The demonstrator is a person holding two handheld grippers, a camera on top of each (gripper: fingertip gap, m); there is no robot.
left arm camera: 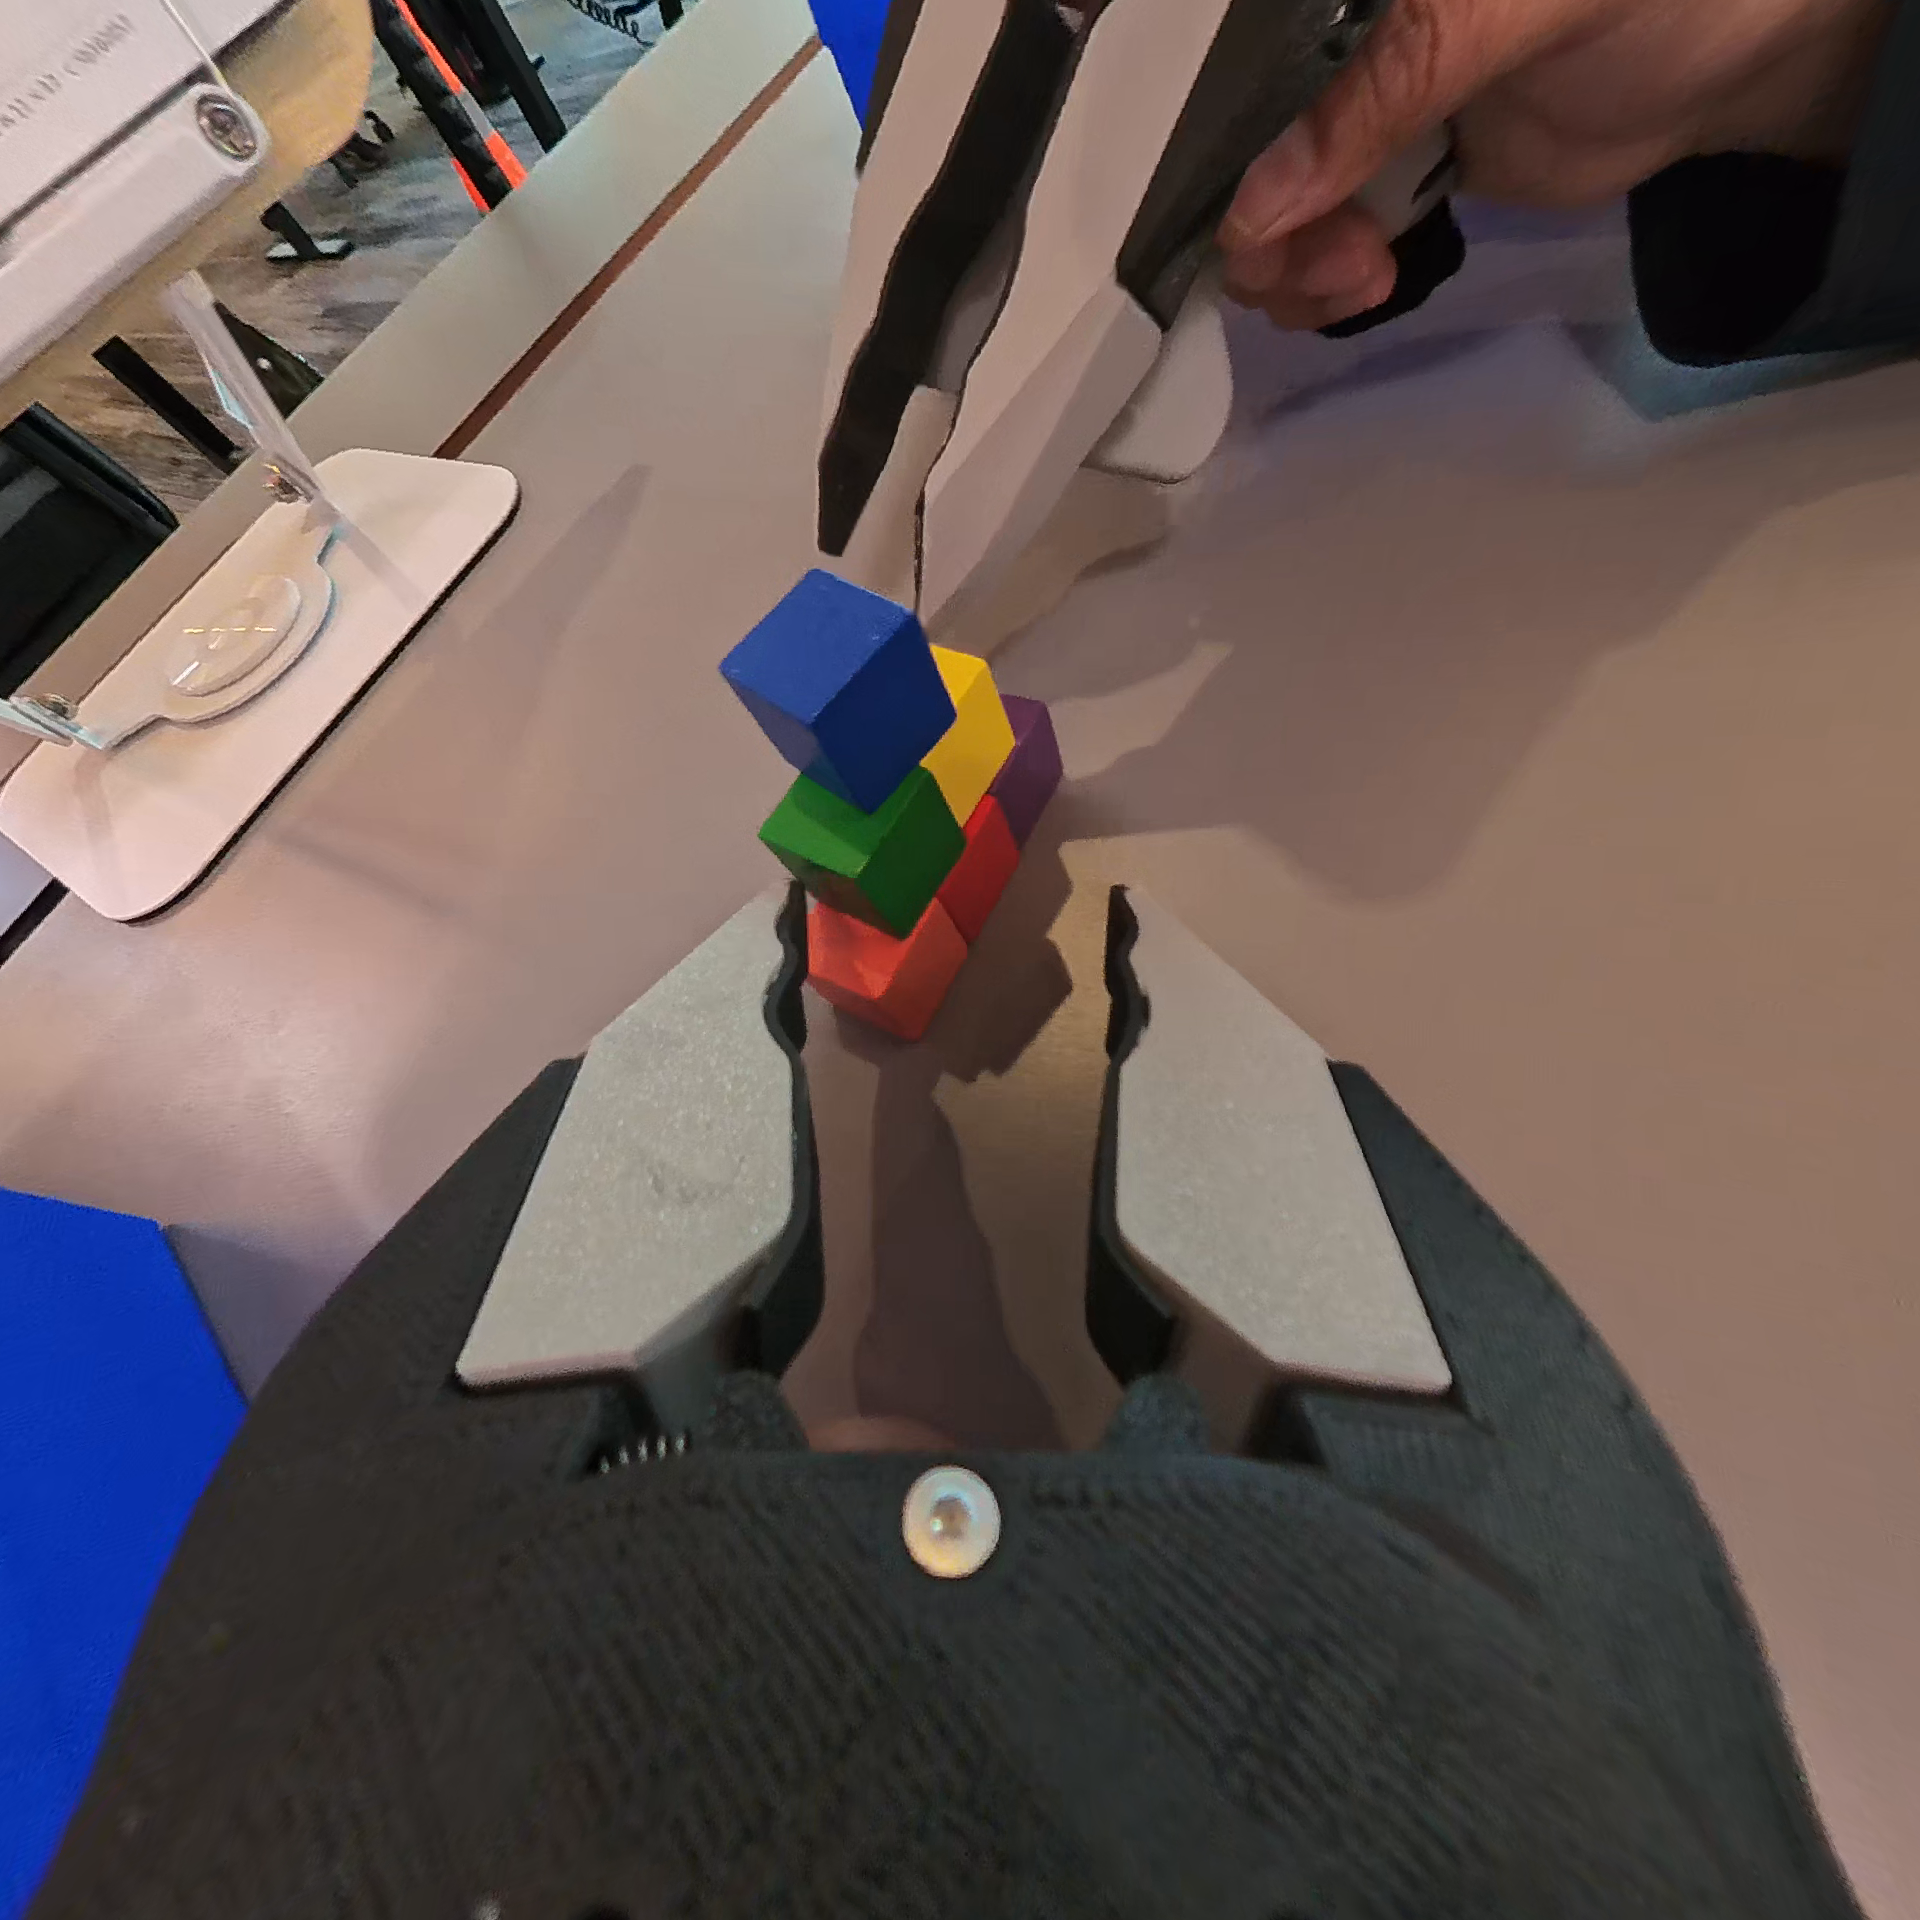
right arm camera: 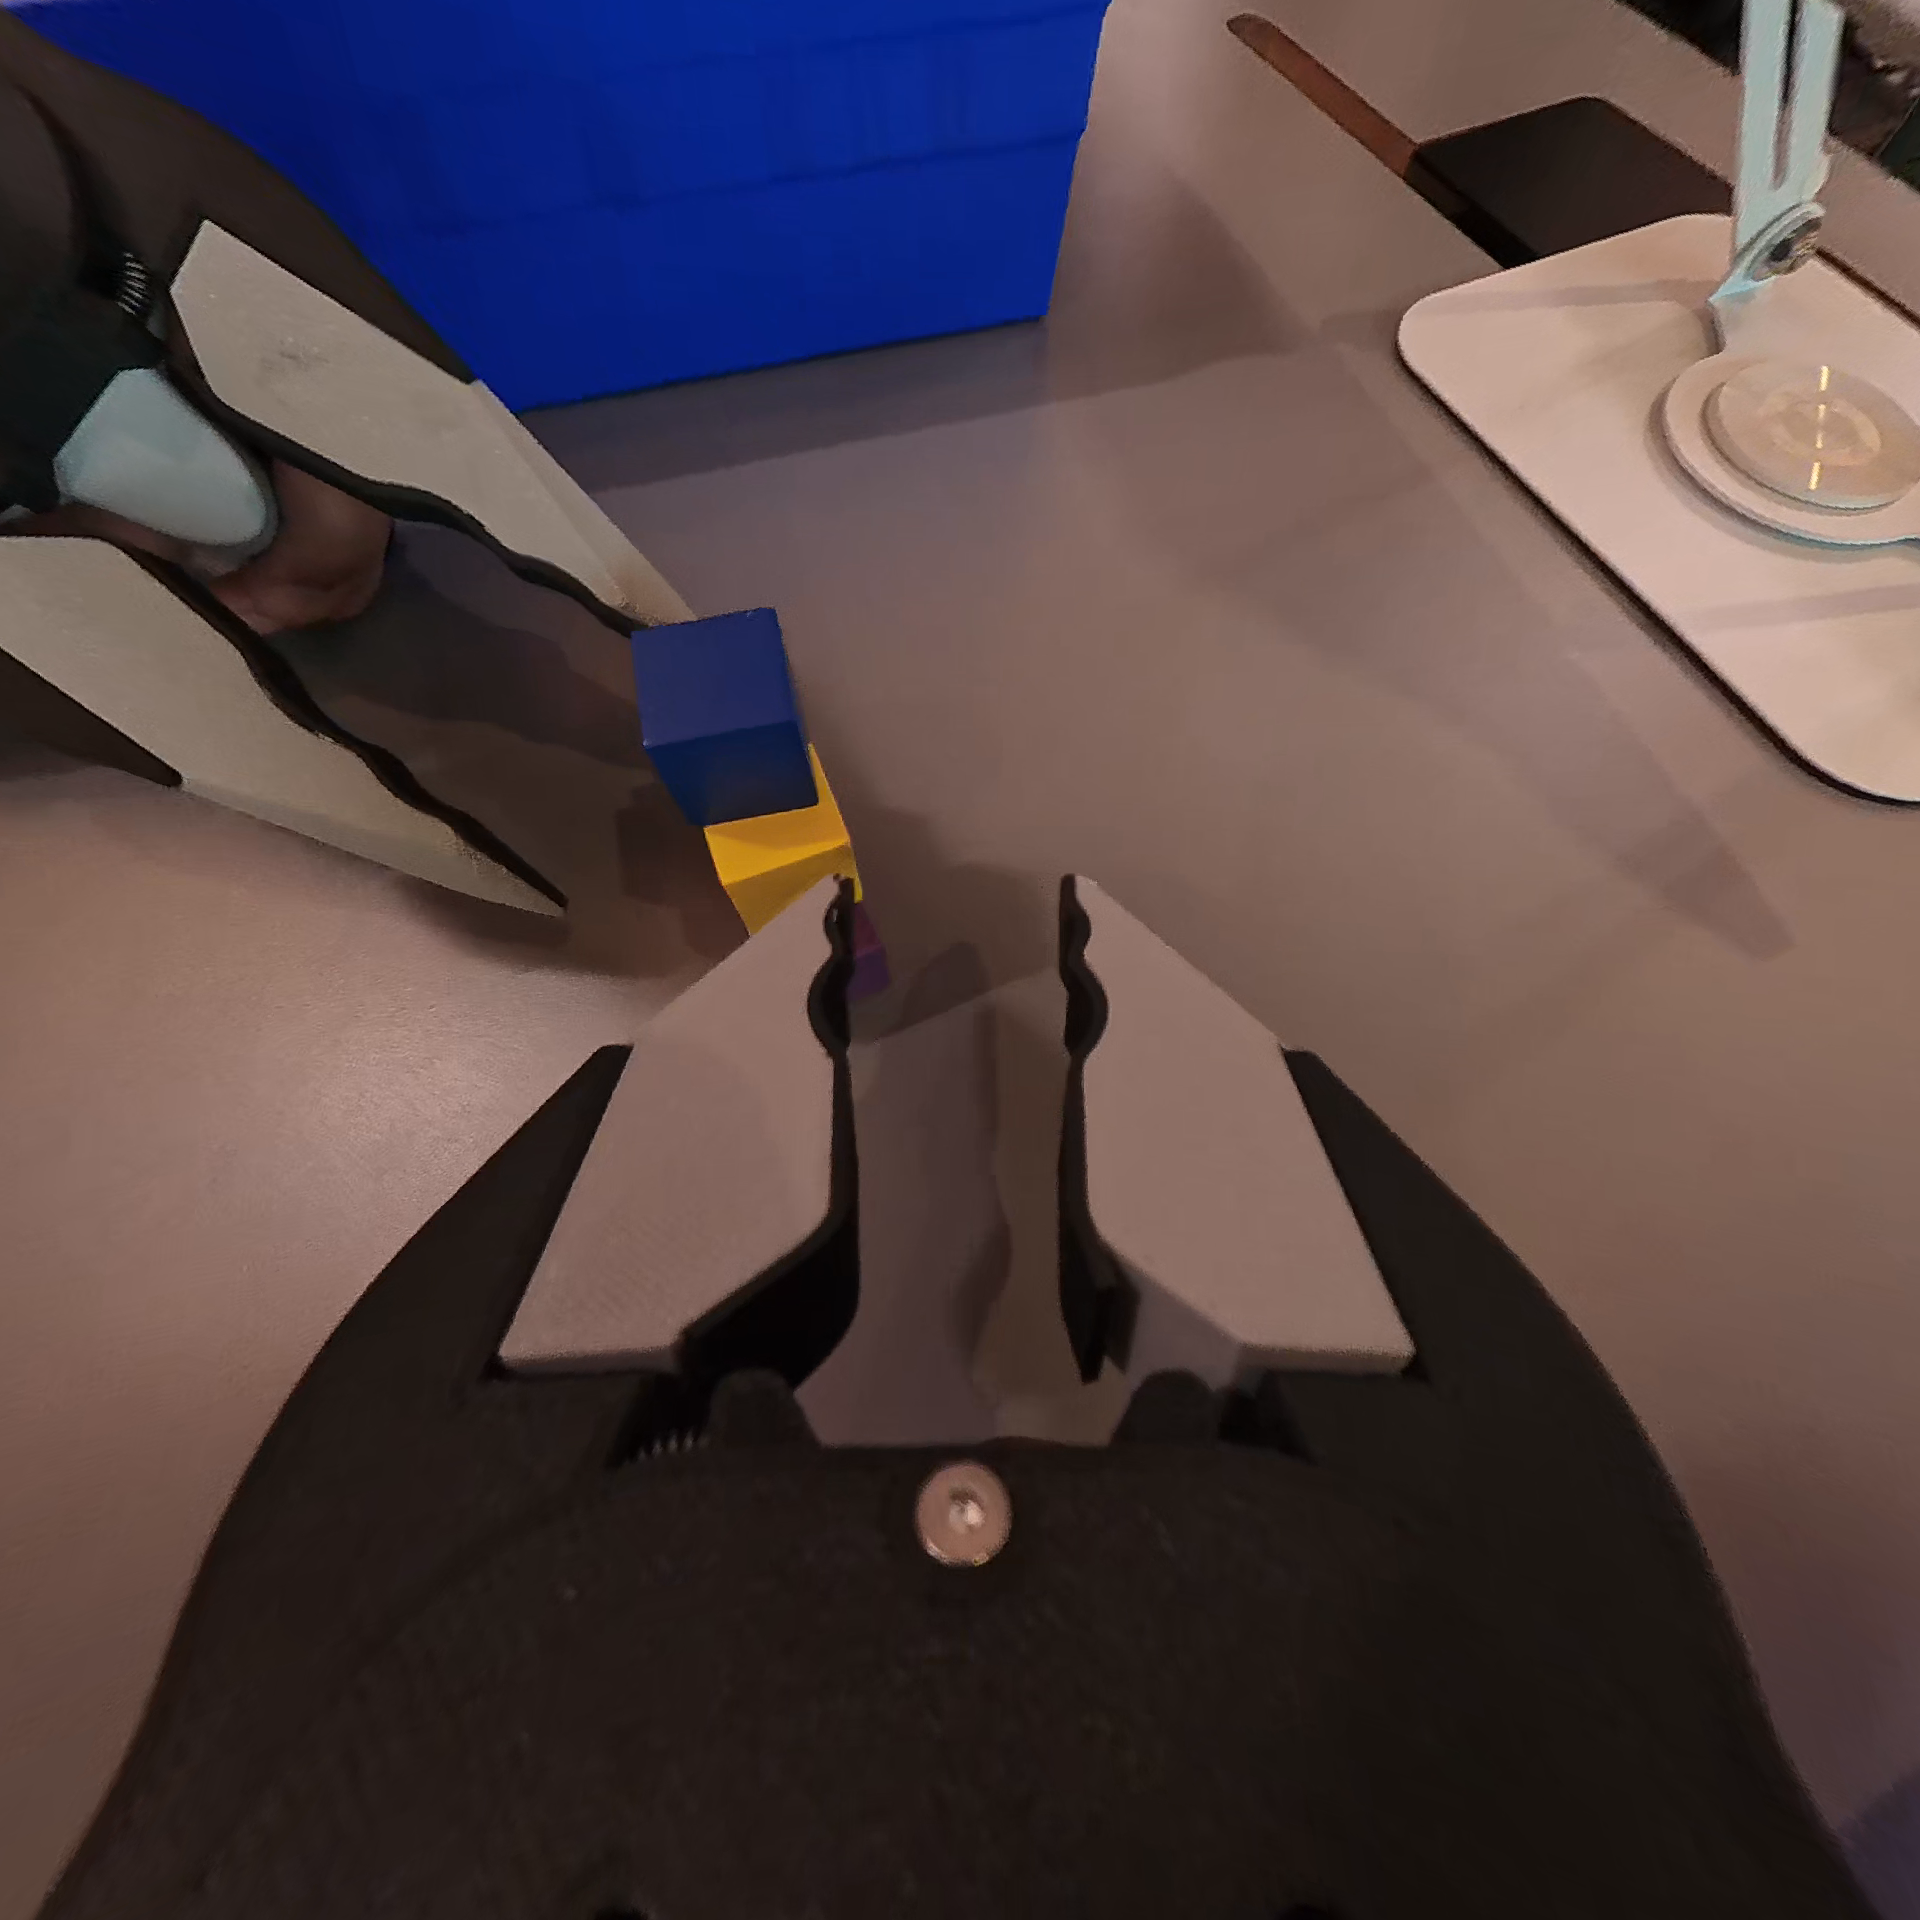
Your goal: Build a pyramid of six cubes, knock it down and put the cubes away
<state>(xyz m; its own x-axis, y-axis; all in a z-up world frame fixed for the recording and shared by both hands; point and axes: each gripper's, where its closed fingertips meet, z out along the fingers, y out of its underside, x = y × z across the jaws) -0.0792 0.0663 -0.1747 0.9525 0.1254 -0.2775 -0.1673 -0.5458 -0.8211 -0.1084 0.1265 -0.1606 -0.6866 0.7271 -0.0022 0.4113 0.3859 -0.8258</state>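
Your blue cube tops the pyramid, tilted on the green cube and yellow cube, over orange, red and purple cubes on the grey table. Your left gripper and right gripper both gape empty, flanking the stack.

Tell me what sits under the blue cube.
The blue cube, tilted, rests on the green cube and yellow cube. Below are the orange, red and purple cubes; their contact faces are hidden.
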